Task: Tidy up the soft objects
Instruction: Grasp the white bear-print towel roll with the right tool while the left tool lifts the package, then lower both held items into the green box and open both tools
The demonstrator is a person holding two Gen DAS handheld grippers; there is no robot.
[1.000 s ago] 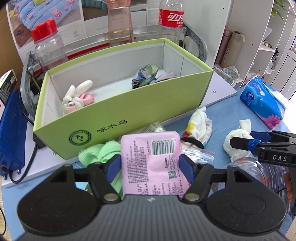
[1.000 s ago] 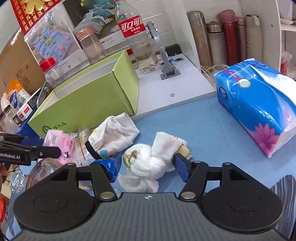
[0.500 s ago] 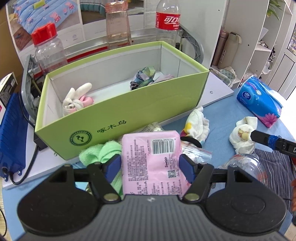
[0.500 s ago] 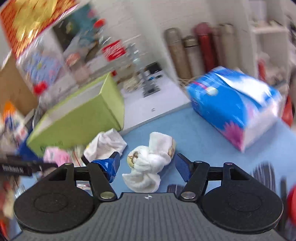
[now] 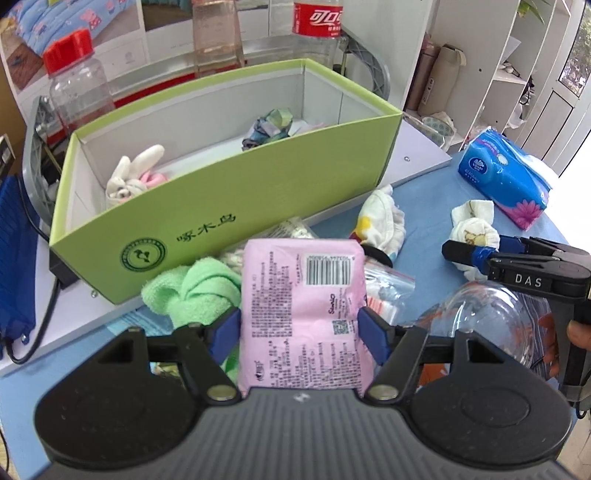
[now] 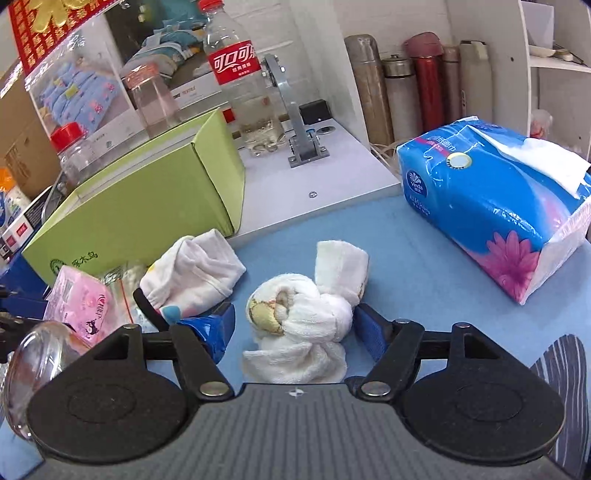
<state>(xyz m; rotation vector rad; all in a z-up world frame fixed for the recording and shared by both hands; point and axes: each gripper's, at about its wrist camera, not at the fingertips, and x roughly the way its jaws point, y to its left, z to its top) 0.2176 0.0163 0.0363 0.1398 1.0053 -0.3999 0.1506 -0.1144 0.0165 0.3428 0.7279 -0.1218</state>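
Left gripper (image 5: 299,330) clamps the soft pink plastic packet (image 5: 301,314); right gripper (image 6: 293,326), jaws opening, straddles the knotted white towel bundle (image 6: 306,314) near the green cardboard box (image 6: 147,206).

One open green cardboard box (image 5: 229,206) stands on the bench, with two soft bundles inside: one white-and-pink knotted cloth (image 5: 131,177) and one grey-green crumpled cloth (image 5: 267,125). Outside it lie one pink plastic packet with a barcode (image 5: 301,317), one green terry towel (image 5: 192,291), one white printed cloth pouch (image 6: 194,275) and one knotted white towel (image 6: 306,314). One blue tissue pack (image 6: 491,206) sits apart. Three clear containers stand behind the box: one red-capped jar (image 5: 79,88), one pinkish jar (image 5: 218,35) and one red-labelled bottle (image 6: 242,92). Five flasks (image 6: 428,81) line the shelf.
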